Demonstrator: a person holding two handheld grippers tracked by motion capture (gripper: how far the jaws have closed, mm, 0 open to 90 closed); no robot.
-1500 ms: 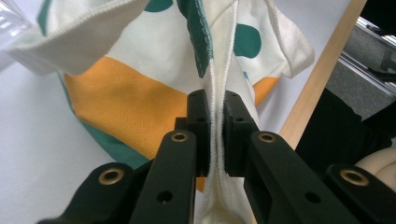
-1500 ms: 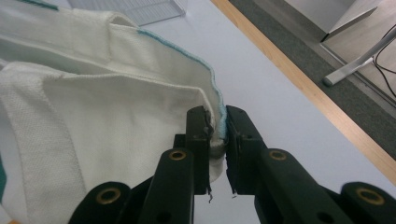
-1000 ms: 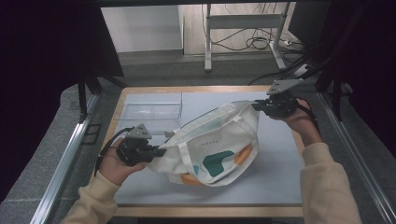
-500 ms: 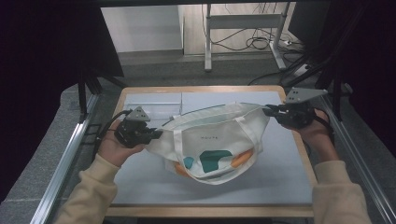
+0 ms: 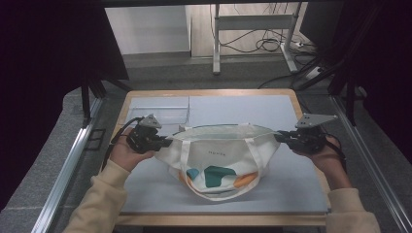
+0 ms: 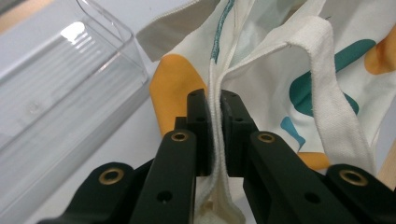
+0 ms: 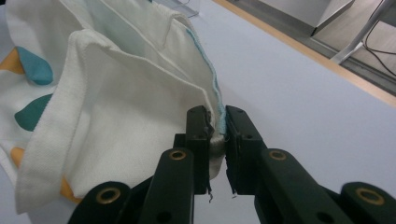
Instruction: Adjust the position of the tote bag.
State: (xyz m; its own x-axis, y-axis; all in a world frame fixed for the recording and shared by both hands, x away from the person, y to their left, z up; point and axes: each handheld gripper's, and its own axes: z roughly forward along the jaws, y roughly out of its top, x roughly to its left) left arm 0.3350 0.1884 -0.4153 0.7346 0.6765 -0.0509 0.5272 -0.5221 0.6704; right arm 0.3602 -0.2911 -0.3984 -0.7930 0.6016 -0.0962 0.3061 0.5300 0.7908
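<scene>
I have the cream canvas tote bag with the teal and orange printed shapes (image 5: 218, 158) stretched between my two tools over the middle of the grey mat on the wood-edged table (image 5: 252, 109), its lower edge sagging onto the mat while the top rim is pulled into a line from one side seam to the other. My left gripper (image 6: 215, 100) is clamped narrow on the bag's seamed side edge, and in the left gripper view the doubled hem runs straight up between the two black jaws. My right gripper (image 7: 215, 114) is closed the same way on the opposite corner, with the teal-stitched rim pinched between its pads and a few loose threads hanging below. The cloth looks light and thoroughly soft: it folds, droops and will not hold a shape unless I keep tension across it. The seams and hems are the thickest, least slippery places, so I judge those the right spots to grip; a single layer of the panel could slide out. One white webbing handle (image 6: 334, 93) loops loose beside the left jaws and could snag. The clear plastic box (image 5: 158, 111) sits just behind the left side.
</scene>
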